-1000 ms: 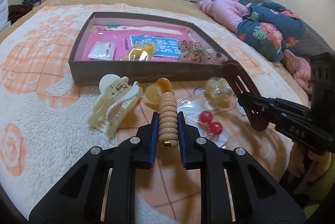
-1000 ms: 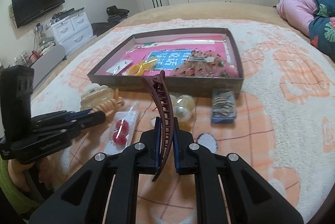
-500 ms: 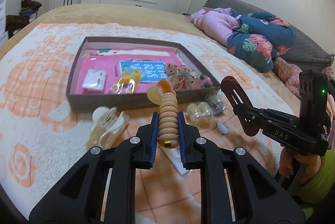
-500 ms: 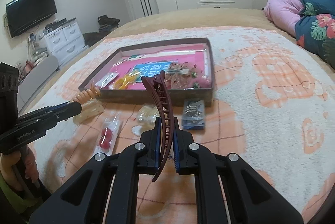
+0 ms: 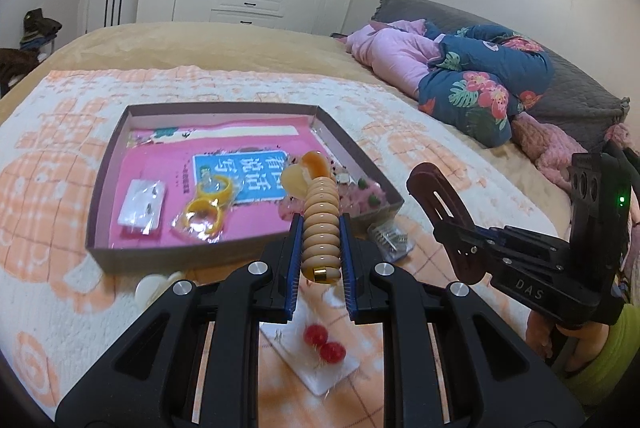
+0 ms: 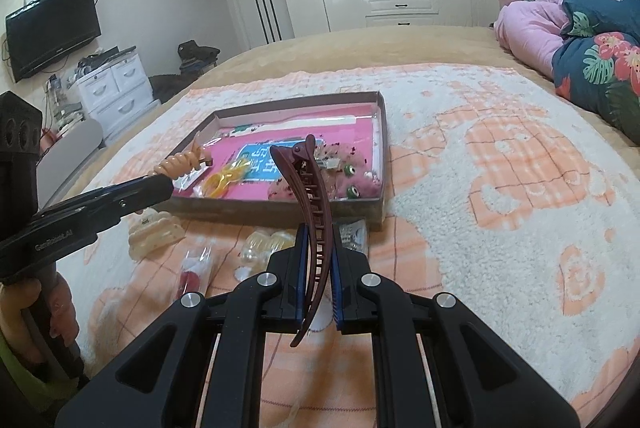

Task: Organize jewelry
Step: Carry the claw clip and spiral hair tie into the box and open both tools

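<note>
Grippers both hold hair clips above the bed: my left gripper (image 5: 320,248) pinches a beige ribbed plastic hair clip (image 5: 320,224) between its blue pads, while my right gripper (image 6: 318,268) is clamped on a long curved maroon plastic hair clip (image 6: 312,212) standing upright. I see both clips raised at the near wall of the shallow grey cardboard box (image 5: 224,248) with its pink lining. Loose on the orange-and-white fleece blanket (image 6: 500,188) lie a cream claw clip (image 6: 154,232) and a packet of red bead earrings (image 5: 324,348).

tray (image 5: 100,228) on blanket (image 5: 52,188), book (image 5: 240,176) in tray, earring card (image 5: 324,360) before tray
</note>
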`<state>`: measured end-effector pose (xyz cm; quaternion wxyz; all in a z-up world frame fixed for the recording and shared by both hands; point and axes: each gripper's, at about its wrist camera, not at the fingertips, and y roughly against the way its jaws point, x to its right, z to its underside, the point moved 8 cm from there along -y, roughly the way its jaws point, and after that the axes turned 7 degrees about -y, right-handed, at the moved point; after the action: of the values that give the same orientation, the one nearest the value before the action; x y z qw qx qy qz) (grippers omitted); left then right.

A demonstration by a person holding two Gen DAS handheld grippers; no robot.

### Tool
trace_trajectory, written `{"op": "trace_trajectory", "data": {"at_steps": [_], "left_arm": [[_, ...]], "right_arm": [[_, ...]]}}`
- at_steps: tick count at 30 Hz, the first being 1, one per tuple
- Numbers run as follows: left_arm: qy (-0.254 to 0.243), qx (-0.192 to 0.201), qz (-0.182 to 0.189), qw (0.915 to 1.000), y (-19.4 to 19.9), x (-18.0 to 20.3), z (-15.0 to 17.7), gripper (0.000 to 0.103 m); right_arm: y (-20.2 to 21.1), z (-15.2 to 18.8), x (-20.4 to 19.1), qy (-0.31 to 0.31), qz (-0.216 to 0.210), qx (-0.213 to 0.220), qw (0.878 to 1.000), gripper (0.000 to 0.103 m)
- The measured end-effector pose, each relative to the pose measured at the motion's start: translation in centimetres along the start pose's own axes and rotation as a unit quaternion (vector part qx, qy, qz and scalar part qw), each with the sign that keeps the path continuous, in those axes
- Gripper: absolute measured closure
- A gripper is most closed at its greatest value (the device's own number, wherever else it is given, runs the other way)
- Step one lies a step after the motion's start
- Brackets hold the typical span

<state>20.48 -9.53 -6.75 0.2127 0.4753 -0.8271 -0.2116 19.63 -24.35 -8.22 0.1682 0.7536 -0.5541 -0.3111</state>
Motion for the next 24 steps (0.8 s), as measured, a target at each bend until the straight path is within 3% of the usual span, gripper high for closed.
{"op": "trace_trajectory", "data": {"at_steps": [24], "left_arm": [[0.014,-0.016,-0.009,0.9997,-5.9,-2.5,-3.2,0.092]], "right_arm": [[-2.8,-6.4,1.9,0.002,0.024,0.034,0.999,0.093]]}}
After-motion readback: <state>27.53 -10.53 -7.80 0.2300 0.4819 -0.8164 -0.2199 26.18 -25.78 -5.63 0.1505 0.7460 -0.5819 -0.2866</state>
